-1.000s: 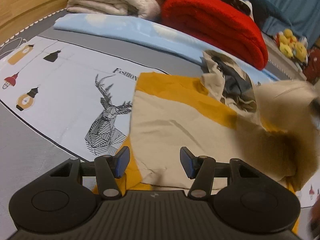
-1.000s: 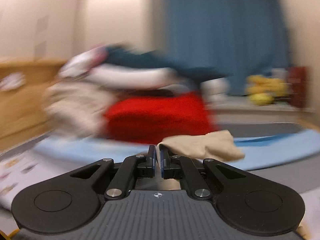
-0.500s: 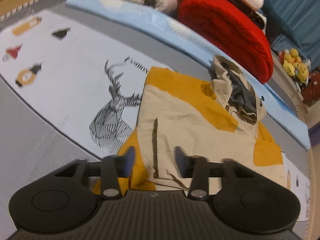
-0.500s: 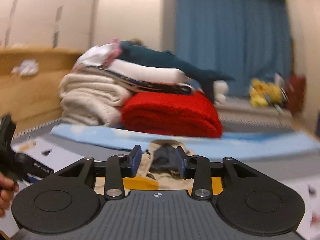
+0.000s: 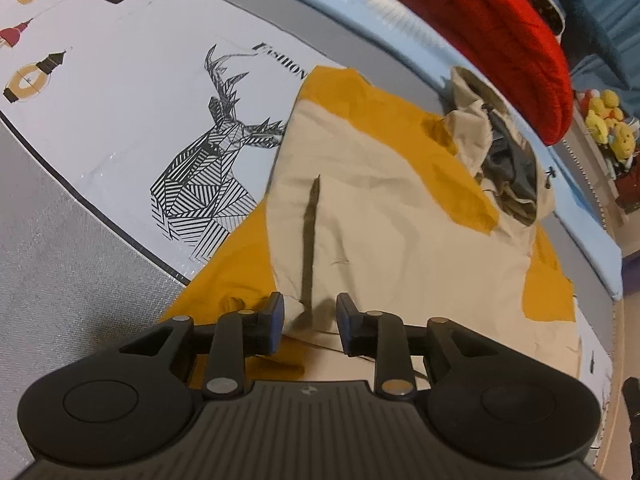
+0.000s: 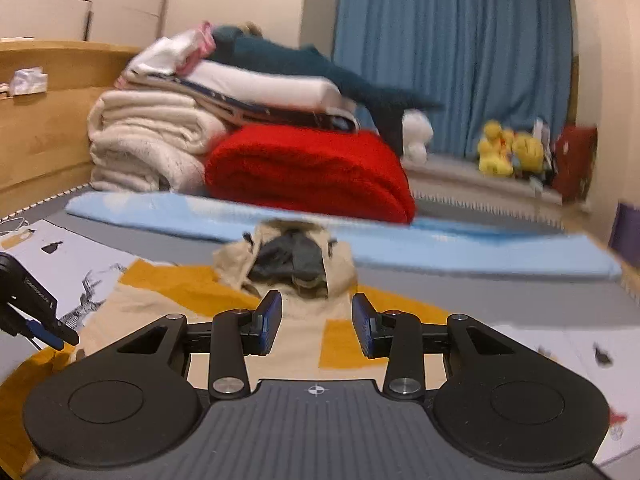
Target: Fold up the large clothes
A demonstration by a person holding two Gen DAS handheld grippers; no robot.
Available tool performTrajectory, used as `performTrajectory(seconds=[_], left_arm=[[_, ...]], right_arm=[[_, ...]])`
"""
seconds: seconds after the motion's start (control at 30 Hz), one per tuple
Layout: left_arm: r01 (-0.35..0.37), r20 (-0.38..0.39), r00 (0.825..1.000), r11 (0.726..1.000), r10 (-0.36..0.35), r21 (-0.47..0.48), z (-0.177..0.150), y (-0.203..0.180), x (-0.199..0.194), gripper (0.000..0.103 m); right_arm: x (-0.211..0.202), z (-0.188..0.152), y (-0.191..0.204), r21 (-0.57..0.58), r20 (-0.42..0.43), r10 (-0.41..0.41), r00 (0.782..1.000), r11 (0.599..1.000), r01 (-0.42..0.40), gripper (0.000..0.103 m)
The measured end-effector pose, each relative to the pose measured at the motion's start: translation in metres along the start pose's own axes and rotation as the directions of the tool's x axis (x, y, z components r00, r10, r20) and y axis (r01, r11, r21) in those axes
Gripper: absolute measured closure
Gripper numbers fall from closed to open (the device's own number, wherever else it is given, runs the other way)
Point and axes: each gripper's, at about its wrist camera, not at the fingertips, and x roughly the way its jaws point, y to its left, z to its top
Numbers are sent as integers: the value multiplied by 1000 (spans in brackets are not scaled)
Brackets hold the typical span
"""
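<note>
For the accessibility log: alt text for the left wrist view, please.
The left gripper hangs open over the near edge of a beige and mustard hooded jacket spread flat on a printed bedsheet; a red blanket lies beyond.

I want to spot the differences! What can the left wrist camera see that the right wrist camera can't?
Only the left wrist view shows the whole deer drawing with the word above it, and the dark stripe on the beige cloth. Only the right wrist view shows the blue curtain, the wooden headboard and the stacked white blankets. Both show the beige and mustard hoodie, the red blanket and the yellow plush toys.
</note>
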Motion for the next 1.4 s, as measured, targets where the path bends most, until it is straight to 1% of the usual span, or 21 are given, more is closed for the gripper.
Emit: performTrajectory(seconds=[0.13,0.27,0.3,0.33,0.37,0.4,0.53,0.6,0.63,0.67,0.7,0.73,0.83,0.97,1.07,1.2,1.27,1.3,1.33,1.37,1.4], left_arm=[[2,-18,1000,1000,-3,-8,-1,-2,9,72],[-5,-17,1000,1000,5,1,-1,-7,15,72],[-6,-15,1000,1000,6,7,-1,-9,16,78],[-2,-8,1000,1000,3,25,-1,-11,16,86],[-5,3,1000,999,5,51,-1,-15,14,101],[-18,31,999,997,16,81,-1,-18,11,103],[-62,197,980,993,42,99,7,-22,-14,103],[-80,217,974,994,61,80,10,-19,-16,102],[-73,193,979,995,60,62,12,-16,-13,102],[-66,161,985,997,57,47,14,-14,-9,99],[-62,128,990,997,57,37,14,-13,-5,92],[-68,116,991,997,64,25,14,-11,-2,90],[-85,112,990,996,82,19,14,-10,0,88],[-78,107,991,997,75,21,14,-9,1,74],[-68,79,995,998,68,0,13,-5,5,72],[-59,55,997,998,60,-27,12,-1,9,72],[-48,52,997,999,49,-20,12,-2,10,73],[-40,48,998,999,40,-13,12,-3,11,81],[-30,47,998,1000,30,-2,11,-5,12,88],[-24,47,999,1000,23,15,10,-8,12,99],[-20,53,998,999,18,38,9,-12,11,103]], right_arm=[[18,-7,-10,40,-106,0,994,999,4,63],[36,-15,-20,107,-191,11,982,994,9,62],[41,-18,-23,126,-216,8,976,992,20,62],[45,-21,-27,147,-237,2,971,989,34,61],[50,-22,-31,181,-262,1,965,982,48,61],[55,-25,-37,217,-281,6,960,975,57,61],[68,-35,-59,357,-346,12,938,926,120,59],[73,-42,-70,418,-374,2,928,893,166,57],[76,-46,-76,445,-386,-3,922,876,189,55],[76,-49,-82,470,-399,-9,917,857,213,54],[79,-54,-89,494,-416,-17,909,835,241,54],[81,-58,-94,513,-430,-22,903,817,264,54],[86,-72,-114,593,-460,-18,888,738,323,54],[88,-84,-137,684,-463,-7,886,633,362,54],[91,-86,-143,691,-465,-27,885,613,382,54],[93,-88,-145,710,-451,-25,892,595,376,54],[92,-87,-146,722,-434,-26,900,588,365,74],[91,-87,-147,730,-424,-29,905,580,361,79],[89,-87,-149,740,-413,-30,910,571,355,90],[88,-87,-150,749,-404,-36,914,561,353,95],[86,-86,-151,754,-398,-47,916,552,356,97]])
